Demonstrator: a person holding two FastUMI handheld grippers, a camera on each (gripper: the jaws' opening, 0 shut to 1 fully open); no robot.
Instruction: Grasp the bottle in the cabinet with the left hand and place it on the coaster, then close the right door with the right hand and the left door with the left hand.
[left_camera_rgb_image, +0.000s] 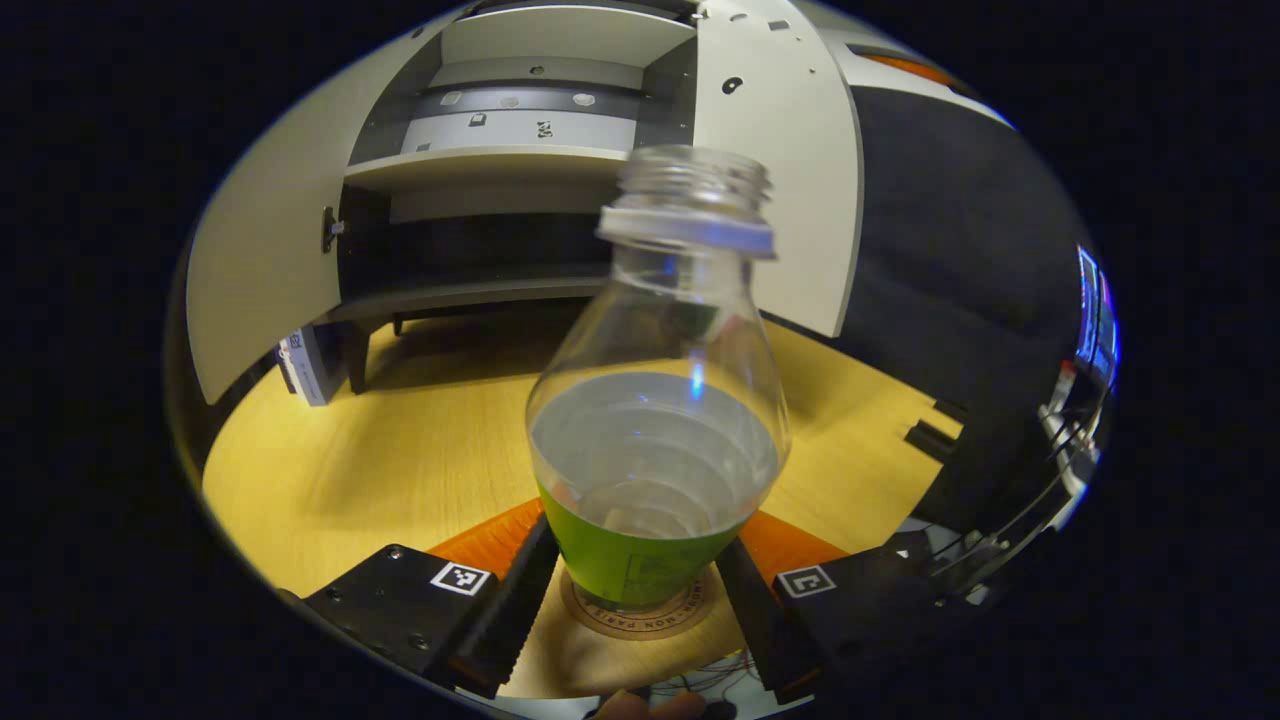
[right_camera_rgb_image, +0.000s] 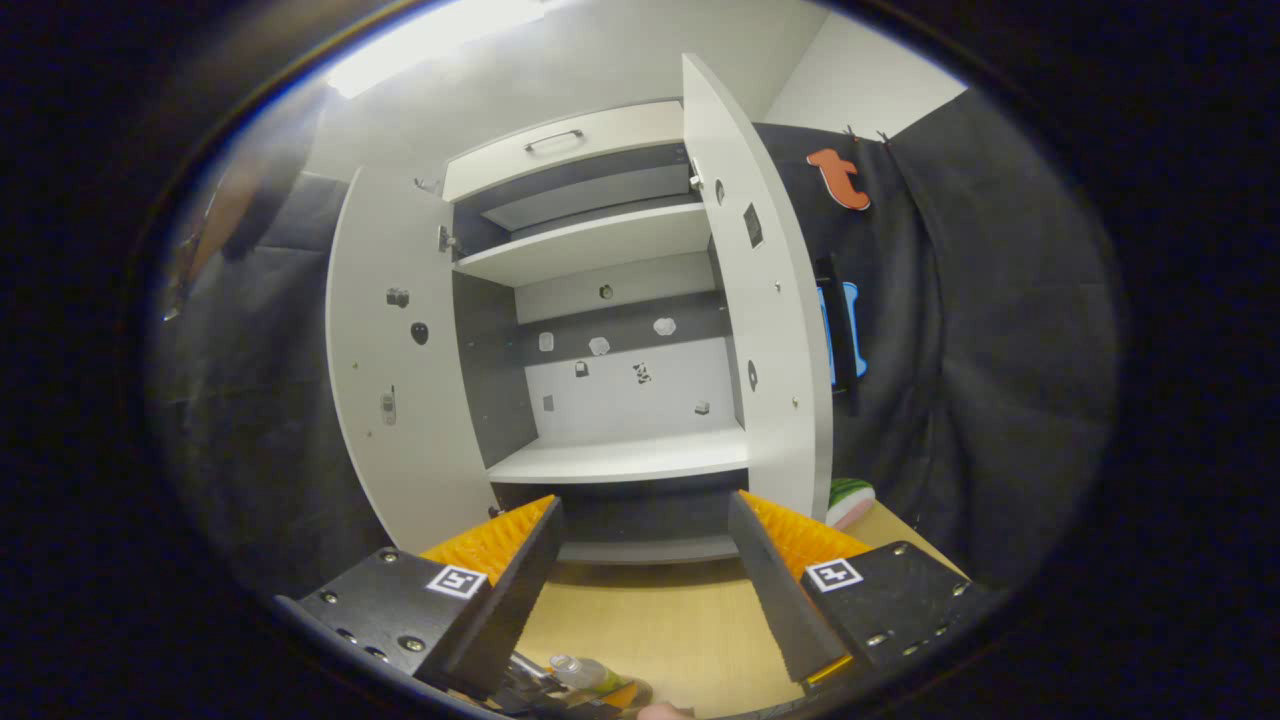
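The bottle (left_camera_rgb_image: 655, 440) stood on the coaster (left_camera_rgb_image: 640, 612) at lower centre, between the left gripper's (left_camera_rgb_image: 640, 610) spread fingers, untouched.

We stood in a recording booth: black cloth walls (right_camera_rgb_image: 980, 330) surrounded a white cabinet (right_camera_rgb_image: 600, 300) on a wooden table (left_camera_rgb_image: 380, 450)

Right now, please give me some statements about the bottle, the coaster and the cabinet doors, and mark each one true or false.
1. The bottle stands on the coaster. True.
2. The bottle has a cap on. False: its neck is open.
3. Both cabinet doors are closed. False: the left door and the right door stand open.
4. The right gripper is open and holds nothing. True.
5. The left gripper has a finger on each side of the bottle. True.
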